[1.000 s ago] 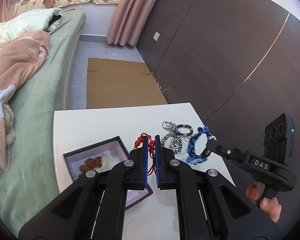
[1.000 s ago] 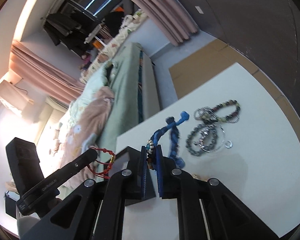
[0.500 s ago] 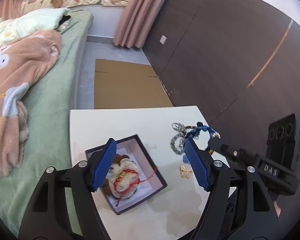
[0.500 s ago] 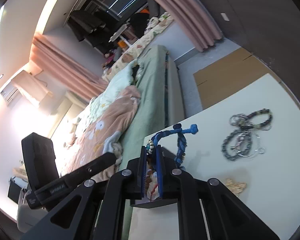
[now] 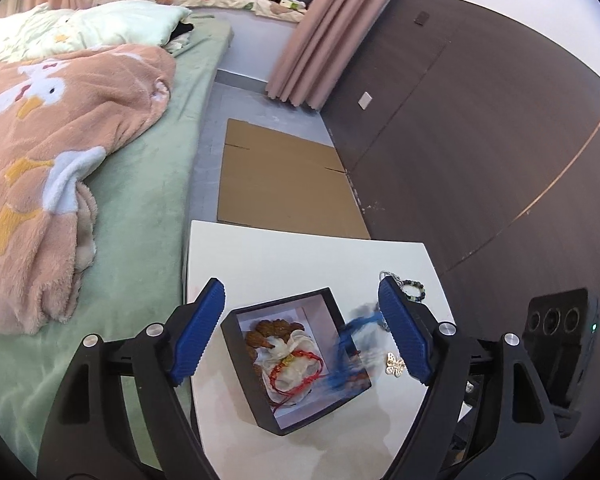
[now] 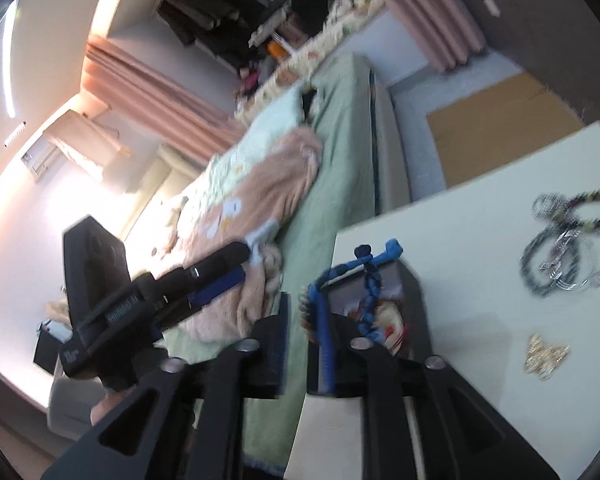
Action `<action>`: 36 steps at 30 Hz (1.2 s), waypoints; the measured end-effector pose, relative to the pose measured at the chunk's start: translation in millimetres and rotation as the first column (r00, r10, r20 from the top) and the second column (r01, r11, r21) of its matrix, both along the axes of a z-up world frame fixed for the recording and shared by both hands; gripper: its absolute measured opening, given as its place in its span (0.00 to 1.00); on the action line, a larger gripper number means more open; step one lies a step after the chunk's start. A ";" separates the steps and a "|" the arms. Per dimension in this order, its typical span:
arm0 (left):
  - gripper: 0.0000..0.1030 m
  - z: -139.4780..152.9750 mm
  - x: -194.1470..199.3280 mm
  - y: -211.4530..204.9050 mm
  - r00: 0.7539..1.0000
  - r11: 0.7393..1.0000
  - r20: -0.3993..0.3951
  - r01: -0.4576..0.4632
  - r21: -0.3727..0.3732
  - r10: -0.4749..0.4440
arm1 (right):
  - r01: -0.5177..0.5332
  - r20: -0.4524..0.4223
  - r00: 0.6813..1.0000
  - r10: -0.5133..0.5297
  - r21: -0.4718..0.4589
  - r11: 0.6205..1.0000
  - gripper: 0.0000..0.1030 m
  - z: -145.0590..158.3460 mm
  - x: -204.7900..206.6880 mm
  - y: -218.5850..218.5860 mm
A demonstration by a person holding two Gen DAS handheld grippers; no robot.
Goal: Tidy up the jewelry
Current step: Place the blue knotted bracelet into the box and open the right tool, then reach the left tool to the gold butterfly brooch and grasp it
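Right gripper (image 6: 300,320) pinches blue braided bracelet (image 6: 370,280) above the box (image 5: 260,400); left gripper (image 5: 304,332) spread wide, holding nothing. Lower over box centre before letting go, clear of the rim.

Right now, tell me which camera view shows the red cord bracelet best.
The left wrist view: the red cord bracelet lies in full sight on the white cloth inside the open black box, between the open left tongs. The right wrist view shows only a red sliver behind its own fingers.
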State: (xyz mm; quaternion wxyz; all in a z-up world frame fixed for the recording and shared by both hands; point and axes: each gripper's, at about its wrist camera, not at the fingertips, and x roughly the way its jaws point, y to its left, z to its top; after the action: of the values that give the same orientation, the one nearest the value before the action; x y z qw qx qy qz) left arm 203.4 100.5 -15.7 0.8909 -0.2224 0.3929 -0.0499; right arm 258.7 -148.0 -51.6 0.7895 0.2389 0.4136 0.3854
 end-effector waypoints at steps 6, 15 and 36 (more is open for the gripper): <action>0.77 0.1 2.9 -9.5 1.000 1.000 0.002 0.012 -0.009 -0.012 | 0.071 0.007 0.997 -0.071 -0.015 0.997 0.60 1.6 -1.7 -18.6; 0.77 -1.4 14.6 -48.8 0.996 0.996 -0.003 0.084 0.006 -0.084 | 0.203 -0.005 0.979 -0.203 -0.036 0.979 0.66 3.9 -0.3 -82.7; 0.82 -30.3 26.0 -164.5 0.952 0.949 -0.135 0.291 0.119 -0.275 | 0.365 -0.126 0.913 -0.388 -0.172 0.915 0.93 -16.6 1.5 -188.4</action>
State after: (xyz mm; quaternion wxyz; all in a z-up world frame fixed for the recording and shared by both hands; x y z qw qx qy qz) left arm 229.4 -63.9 -46.0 0.8632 -0.1041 0.4746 -0.1371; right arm 260.3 -336.4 -68.2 0.8291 0.2861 0.4474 0.1748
